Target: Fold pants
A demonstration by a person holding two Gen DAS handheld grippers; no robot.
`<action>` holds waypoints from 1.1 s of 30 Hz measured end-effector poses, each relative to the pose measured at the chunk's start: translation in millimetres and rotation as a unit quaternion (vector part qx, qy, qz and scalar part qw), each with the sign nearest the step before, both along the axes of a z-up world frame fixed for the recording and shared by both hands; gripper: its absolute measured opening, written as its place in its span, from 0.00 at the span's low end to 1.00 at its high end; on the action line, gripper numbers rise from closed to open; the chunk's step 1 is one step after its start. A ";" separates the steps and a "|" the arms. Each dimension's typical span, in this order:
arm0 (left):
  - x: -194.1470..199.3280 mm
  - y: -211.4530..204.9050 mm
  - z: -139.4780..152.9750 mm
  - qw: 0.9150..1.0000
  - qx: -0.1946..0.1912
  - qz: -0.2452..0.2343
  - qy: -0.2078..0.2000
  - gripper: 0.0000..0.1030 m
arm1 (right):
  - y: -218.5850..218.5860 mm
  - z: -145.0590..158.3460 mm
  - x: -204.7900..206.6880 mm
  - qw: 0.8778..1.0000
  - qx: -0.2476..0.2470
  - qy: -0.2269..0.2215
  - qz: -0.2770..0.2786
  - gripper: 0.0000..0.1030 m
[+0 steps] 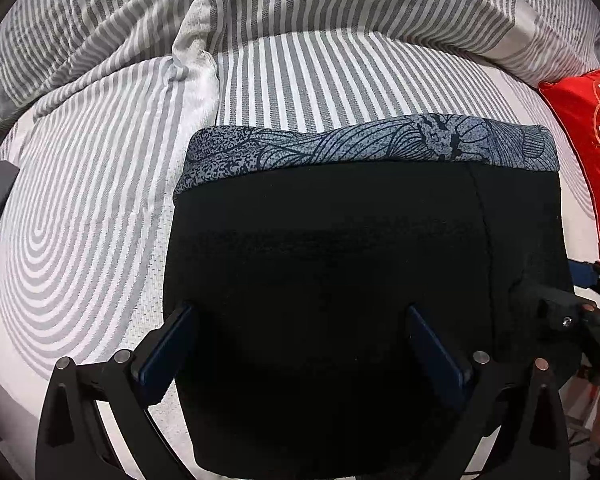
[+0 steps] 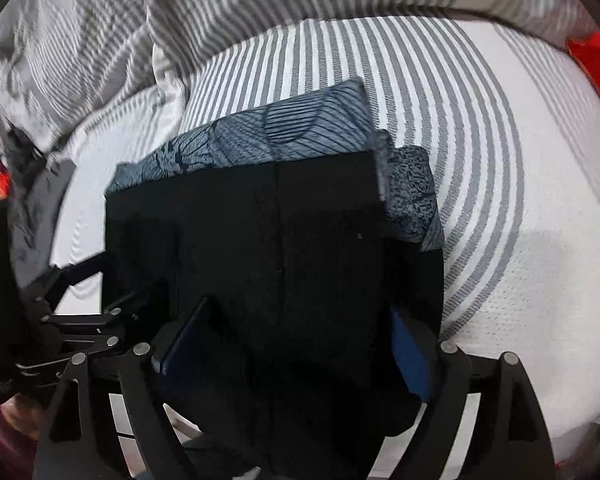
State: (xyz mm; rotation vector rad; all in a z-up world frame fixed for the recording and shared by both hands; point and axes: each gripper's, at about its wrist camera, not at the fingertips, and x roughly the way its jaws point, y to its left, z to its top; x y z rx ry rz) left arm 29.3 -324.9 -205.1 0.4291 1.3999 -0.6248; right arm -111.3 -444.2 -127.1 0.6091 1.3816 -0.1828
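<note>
In the left wrist view, the pants [image 1: 332, 264] lie folded into a compact black block on the striped bed [image 1: 100, 208], with a blue-grey patterned layer [image 1: 364, 144] showing along the edge of the block farthest from the camera. The left tool [image 1: 300, 344] points down over the near half of the pants with its jaws standing wide; the two blue pads sit on either side of a broad stretch of black cloth without pinching it. A red embroidered cushion [image 1: 588, 152] lies on the bed beyond the right side of the pants, and a rumpled striped duvet [image 1: 260, 12] is heaped behind them. Part of the right tool shows at the pants' right edge.

In the right wrist view, the same block of pants [image 2: 268, 248] sits on the bed, its patterned layers stepped out at the far right corner. The right tool [image 2: 300, 344] hovers over the near part, jaws spread wide, nothing clamped between the pads.

The cloth looks soft, light and limp, likely to sag and slide out of its stack if lifted at one point. I would take hold at the two near corners through all layers together, or press flat on top.

No brand, label or readable writing shows in either view.
</note>
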 end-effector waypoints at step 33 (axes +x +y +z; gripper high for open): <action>-67.8 58.7 114.5 0.998 0.026 -0.048 -0.037 0.99 | 55.2 106.4 -71.6 0.995 -0.064 0.010 -0.077 0.85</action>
